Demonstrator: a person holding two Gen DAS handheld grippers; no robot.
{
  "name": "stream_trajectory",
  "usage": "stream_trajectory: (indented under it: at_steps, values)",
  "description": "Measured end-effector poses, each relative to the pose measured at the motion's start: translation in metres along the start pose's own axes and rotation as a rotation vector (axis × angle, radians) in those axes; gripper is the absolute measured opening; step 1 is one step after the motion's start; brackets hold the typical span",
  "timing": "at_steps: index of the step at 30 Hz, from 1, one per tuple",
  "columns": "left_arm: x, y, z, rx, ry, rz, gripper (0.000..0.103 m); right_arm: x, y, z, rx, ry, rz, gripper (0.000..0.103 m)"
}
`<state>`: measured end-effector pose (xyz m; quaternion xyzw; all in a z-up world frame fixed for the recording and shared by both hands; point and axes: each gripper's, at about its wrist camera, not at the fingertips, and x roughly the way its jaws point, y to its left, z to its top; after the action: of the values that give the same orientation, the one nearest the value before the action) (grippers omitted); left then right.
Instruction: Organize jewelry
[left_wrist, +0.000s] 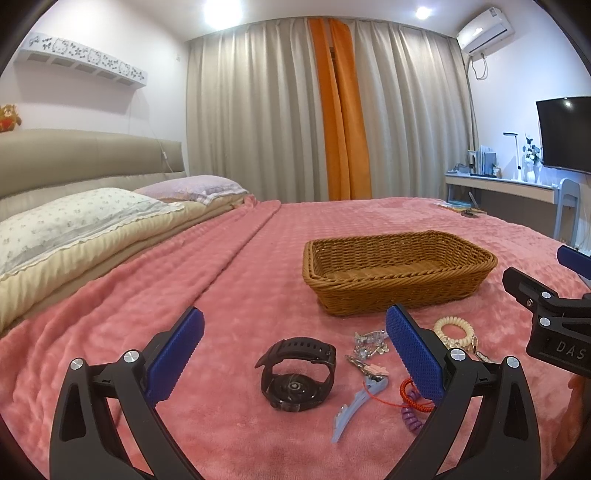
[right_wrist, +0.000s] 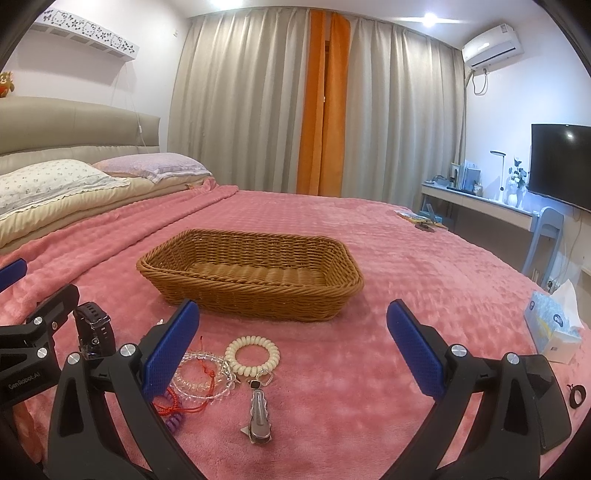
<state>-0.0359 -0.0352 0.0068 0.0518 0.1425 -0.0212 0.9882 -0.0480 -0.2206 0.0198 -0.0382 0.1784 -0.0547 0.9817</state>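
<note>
A brown wicker basket (left_wrist: 399, 291) (right_wrist: 255, 299) sits on the pink bedspread with nothing showing in it. In front of it lie a black watch (left_wrist: 298, 373) (right_wrist: 92, 325), silver trinkets (left_wrist: 369, 343), a blue hair clip (left_wrist: 356, 406), a red cord (left_wrist: 410, 395), a purple coil tie (left_wrist: 412, 419) (right_wrist: 173, 421), a cream coil bracelet (left_wrist: 453, 330) (right_wrist: 252, 354), a clear bead bracelet (right_wrist: 201, 376) and a silver hair clip (right_wrist: 259, 417). My left gripper (left_wrist: 295, 354) is open above the watch. My right gripper (right_wrist: 291, 350) is open above the bracelets.
Pillows (left_wrist: 74, 218) lie at the bed's head on the left. A tissue box (right_wrist: 554, 328), a dark phone (right_wrist: 543, 391) and a black hair tie (right_wrist: 577, 396) lie at the right. A desk with a TV (right_wrist: 561, 166) stands beyond the bed.
</note>
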Motion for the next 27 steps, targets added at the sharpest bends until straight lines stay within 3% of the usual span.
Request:
stream_trajectory:
  at_steps: [16,19,27]
  values:
    - [-0.001,0.004,0.002,-0.019,0.007,-0.025,0.096,0.0,-0.001,-0.001,0.005,0.0,0.001,0.097]
    - [0.0,0.023,0.008,-0.051,0.05,-0.054,0.096,0.003,-0.005,-0.001,0.023,0.012,0.007,0.097]
    - [0.028,0.077,0.0,-0.131,0.279,-0.125,0.096,0.017,-0.01,0.0,0.029,0.089,0.005,0.097]
